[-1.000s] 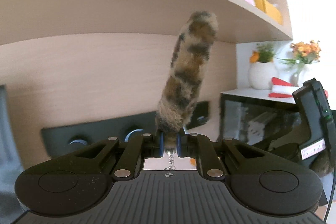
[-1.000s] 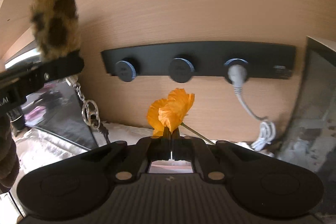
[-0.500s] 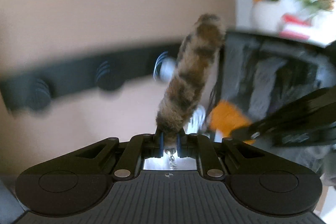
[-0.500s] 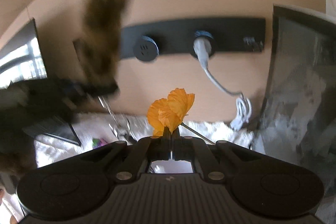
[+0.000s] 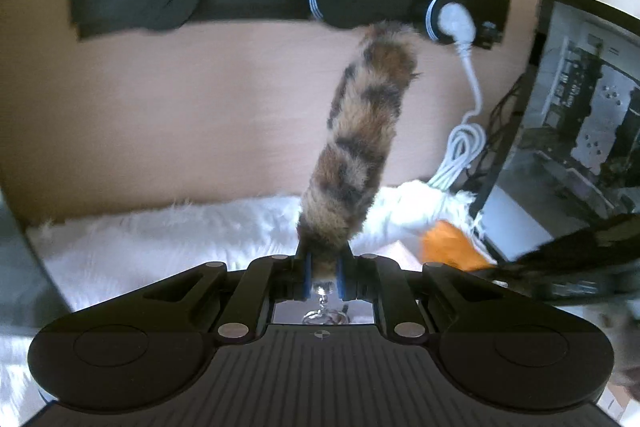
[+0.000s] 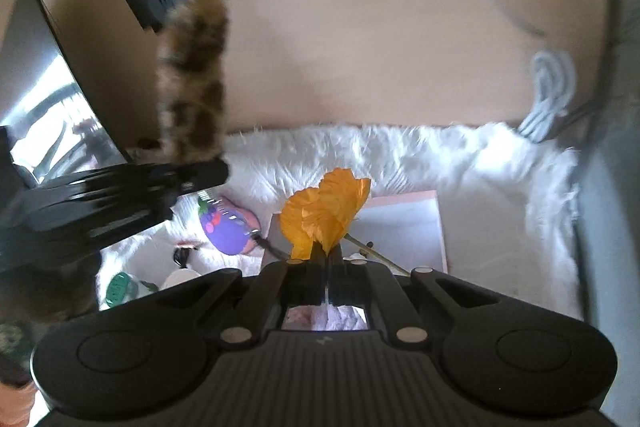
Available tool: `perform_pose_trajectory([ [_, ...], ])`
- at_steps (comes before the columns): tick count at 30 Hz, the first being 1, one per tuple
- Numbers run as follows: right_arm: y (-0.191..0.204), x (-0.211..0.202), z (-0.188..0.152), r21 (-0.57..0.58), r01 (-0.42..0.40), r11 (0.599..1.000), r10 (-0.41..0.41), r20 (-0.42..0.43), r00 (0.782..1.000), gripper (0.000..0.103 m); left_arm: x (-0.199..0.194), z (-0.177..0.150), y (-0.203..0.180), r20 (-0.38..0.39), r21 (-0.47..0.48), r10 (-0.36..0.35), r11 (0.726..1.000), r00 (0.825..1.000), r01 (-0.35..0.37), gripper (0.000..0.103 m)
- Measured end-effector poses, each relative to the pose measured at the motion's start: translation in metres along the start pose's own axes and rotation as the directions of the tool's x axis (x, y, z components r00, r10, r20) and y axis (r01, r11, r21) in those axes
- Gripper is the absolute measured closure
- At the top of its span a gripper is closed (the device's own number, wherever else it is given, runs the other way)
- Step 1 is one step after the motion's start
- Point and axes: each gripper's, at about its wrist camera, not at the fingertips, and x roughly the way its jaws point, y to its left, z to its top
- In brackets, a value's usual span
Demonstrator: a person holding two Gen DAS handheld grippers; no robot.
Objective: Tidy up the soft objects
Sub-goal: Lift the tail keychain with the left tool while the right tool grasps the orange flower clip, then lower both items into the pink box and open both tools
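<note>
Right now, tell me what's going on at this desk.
A person is working two handheld grippers over a white fluffy mat. The left gripper has its jaws clamped on the base of a spotted furry tail charm, which stands up from them. The right gripper has its jaws shut on an orange fabric flower. Both are above the mat, near a shallow pink box; nothing has been set down yet.

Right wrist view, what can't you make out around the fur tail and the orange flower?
- Left tongs: motion blur smears them and the fur tail.
- Small items on the white rug: blurred, partly hidden.
- Orange flower: stem base hidden by right tongs.
</note>
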Motion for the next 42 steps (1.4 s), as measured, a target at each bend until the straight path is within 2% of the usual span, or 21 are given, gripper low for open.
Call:
perform_pose_trajectory([
  [7, 0.000, 0.073, 0.006, 0.048, -0.017, 0.999, 0.021, -0.096, 0.995, 0.101, 0.018, -0.021, 0.012, -0.082, -0.077, -0.039, 0.996, 0.996, 0.033, 0.089],
  [10, -0.002, 0.090, 0.006, 0.059, -0.017, 0.998, 0.024, -0.113, 0.993, 0.096, 0.026, -0.029, 0.015, -0.116, -0.082, -0.049, 0.996, 0.992, 0.039, 0.089],
  [12, -0.003, 0.096, 0.005, 0.035, -0.019, 0.999, 0.023, -0.131, 0.991, 0.086, 0.033, -0.030, 0.013, -0.141, -0.075, -0.068, 0.996, 0.988, 0.057, 0.089],
  [14, -0.001, 0.091, 0.003, -0.004, -0.018, 1.000, 0.018, -0.131, 0.991, 0.075, 0.038, -0.033, 0.009, -0.168, -0.063, -0.092, 0.995, 0.982, 0.082, 0.089],
  [17, -0.004, 0.071, -0.006, -0.083, 0.003, 0.997, -0.012, -0.101, 0.995, 0.075, 0.049, -0.036, 0.004, -0.209, -0.095, -0.136, 0.988, 0.968, 0.119, 0.089],
  [20, -0.011, 0.052, -0.018, -0.161, 0.054, 0.985, -0.068, -0.083, 0.994, 0.075, 0.065, -0.038, -0.001, -0.254, -0.149, -0.193, 0.976, 0.948, 0.159, 0.089],
  [24, -0.025, 0.039, -0.040, -0.183, 0.074, 0.980, -0.093, -0.095, 0.991, 0.075, 0.077, -0.042, -0.006, -0.268, -0.167, -0.184, 0.976, 0.946, 0.143, 0.089],
  [28, -0.034, 0.025, -0.060, -0.203, 0.088, 0.975, -0.106, -0.079, 0.991, 0.075, 0.086, -0.047, -0.008, -0.307, -0.195, -0.203, 0.970, 0.930, 0.148, 0.089],
  [32, -0.027, 0.040, -0.065, -0.224, 0.081, 0.971, -0.103, -0.090, 0.991, 0.075, 0.096, -0.053, -0.019, -0.349, -0.176, -0.201, 0.973, 0.915, 0.147, 0.089],
  [34, -0.022, 0.052, -0.060, -0.210, 0.088, 0.974, -0.107, -0.080, 0.991, 0.075, 0.095, -0.054, -0.020, -0.354, -0.163, -0.190, 0.977, 0.916, 0.139, 0.089],
  [38, -0.014, 0.086, -0.049, -0.227, 0.175, 0.958, -0.189, -0.040, 0.981, 0.075, 0.083, -0.051, -0.013, -0.324, -0.144, -0.167, 0.982, 0.931, 0.125, 0.089],
  [42, -0.016, 0.111, -0.040, -0.245, 0.182, 0.952, -0.207, -0.083, 0.975, 0.075, 0.069, -0.049, -0.004, -0.295, -0.152, -0.149, 0.982, 0.944, 0.108, 0.089],
])
